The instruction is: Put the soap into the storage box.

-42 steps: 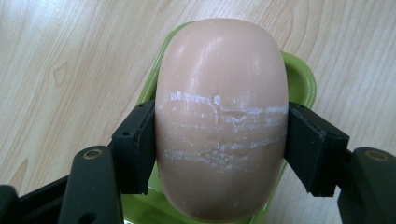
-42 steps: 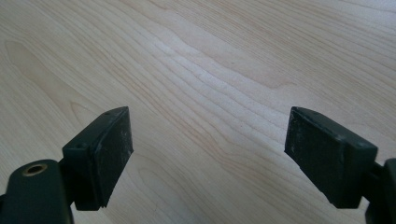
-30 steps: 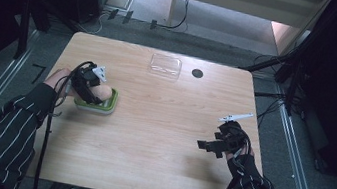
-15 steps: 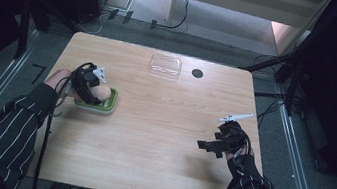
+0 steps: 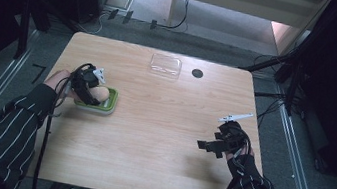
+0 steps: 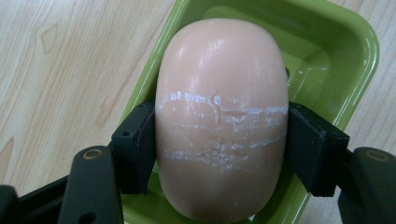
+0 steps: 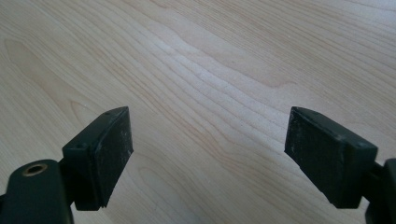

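Note:
A peach-coloured bar of soap (image 6: 222,121) with white scuff lines sits between the two black jaws of my left gripper (image 6: 219,144), which is shut on its sides. The soap is over a green soap dish (image 6: 336,70). From above, the left gripper (image 5: 88,84) is at the table's left side, with the soap (image 5: 100,94) in the green dish (image 5: 110,102). My right gripper (image 5: 210,145) hovers low over bare wood near the right edge, and in the right gripper view its jaws (image 7: 208,154) stand wide open with nothing between them.
A clear plastic lid or box (image 5: 165,66) lies near the table's far edge, with a small black round disc (image 5: 197,73) just right of it. Cables trail from both grippers. The wooden table (image 5: 162,124) is bordered by dark floor and metal rails.

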